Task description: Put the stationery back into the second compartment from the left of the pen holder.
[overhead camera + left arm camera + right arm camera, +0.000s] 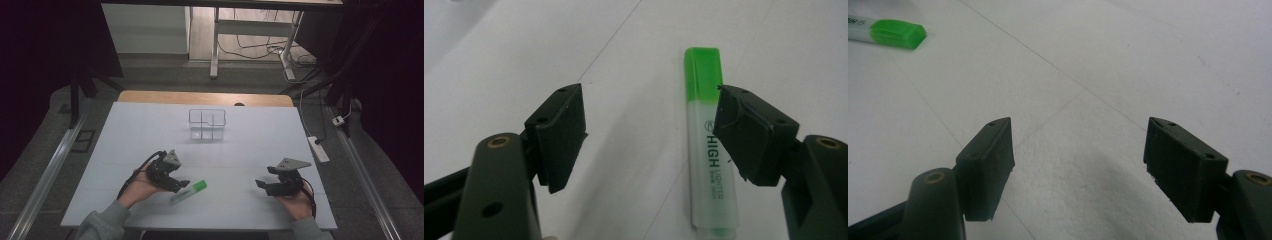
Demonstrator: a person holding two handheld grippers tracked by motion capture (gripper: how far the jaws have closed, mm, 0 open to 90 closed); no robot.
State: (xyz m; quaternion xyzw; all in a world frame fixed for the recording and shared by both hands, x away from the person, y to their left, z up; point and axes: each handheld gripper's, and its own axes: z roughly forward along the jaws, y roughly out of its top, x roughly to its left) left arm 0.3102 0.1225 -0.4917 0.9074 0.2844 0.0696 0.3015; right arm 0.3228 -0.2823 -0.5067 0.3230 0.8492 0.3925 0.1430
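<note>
Lying flat on the white table (150, 130), the green highlighter (710, 145) sits partly under one jaw of the left gripper (649, 125), whose jaws stand wide, gripping nothing. Right gripper (1078, 150), well apart, is equally wide and empty. Wire basket (207, 124) stands farther back.

Grey-green sleeves cover both forearms. Each black gripper, the left gripper (181, 185) and the right gripper (261, 186), carries a grey three-cornered plate, brass-ringed screw holes and a trailing black cable.
</note>
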